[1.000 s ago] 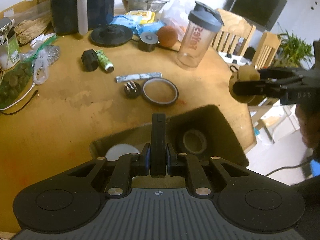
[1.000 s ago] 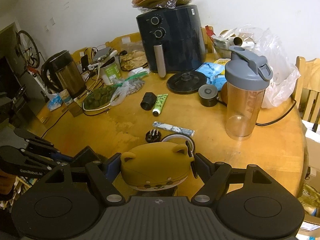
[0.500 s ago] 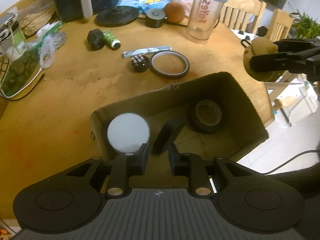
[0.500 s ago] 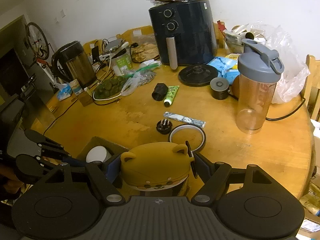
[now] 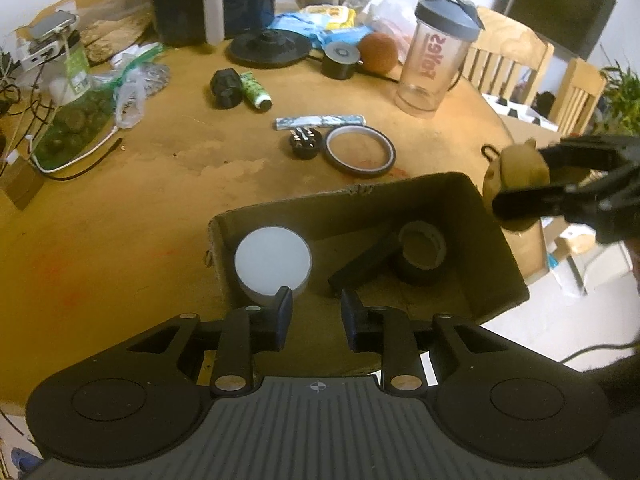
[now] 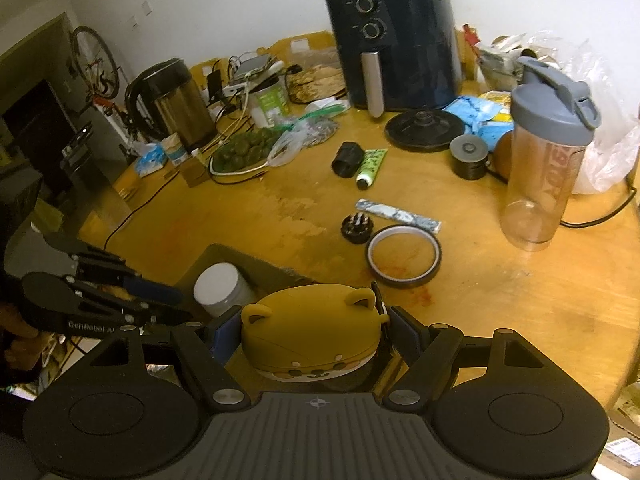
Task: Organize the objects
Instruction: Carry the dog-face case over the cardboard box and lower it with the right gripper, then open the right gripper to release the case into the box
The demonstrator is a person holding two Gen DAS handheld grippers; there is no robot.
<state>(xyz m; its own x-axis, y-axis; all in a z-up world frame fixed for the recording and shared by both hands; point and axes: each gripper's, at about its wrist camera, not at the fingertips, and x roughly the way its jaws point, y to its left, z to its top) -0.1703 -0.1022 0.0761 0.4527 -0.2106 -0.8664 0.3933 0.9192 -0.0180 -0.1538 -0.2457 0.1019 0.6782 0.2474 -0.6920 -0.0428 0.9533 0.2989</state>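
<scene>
A cardboard box (image 5: 496,240) sits at the table's near edge. It holds a white-lidded jar (image 5: 273,264), a flat black bar (image 5: 366,260) and a dark tape roll (image 5: 422,250). My left gripper (image 5: 316,310) is open and empty above the box's near wall. My right gripper (image 6: 310,334) is shut on a brown bear-shaped case (image 6: 312,336); in the left wrist view the case (image 5: 516,170) hangs just right of the box. The box (image 6: 256,266) and jar (image 6: 222,288) also show in the right wrist view.
On the table lie an amber tape ring (image 5: 359,151), a black plug (image 5: 305,142), a foil sachet (image 5: 320,121), a green tube (image 5: 256,90), a black cap (image 5: 226,88), a shaker bottle (image 5: 438,56), an air fryer (image 6: 394,44), a kettle (image 6: 172,104). Chairs (image 5: 508,64) stand right.
My left gripper let go of the black bar, which now lies in the box, opened, and drew back. My right gripper with the bear case moved closer to the box.
</scene>
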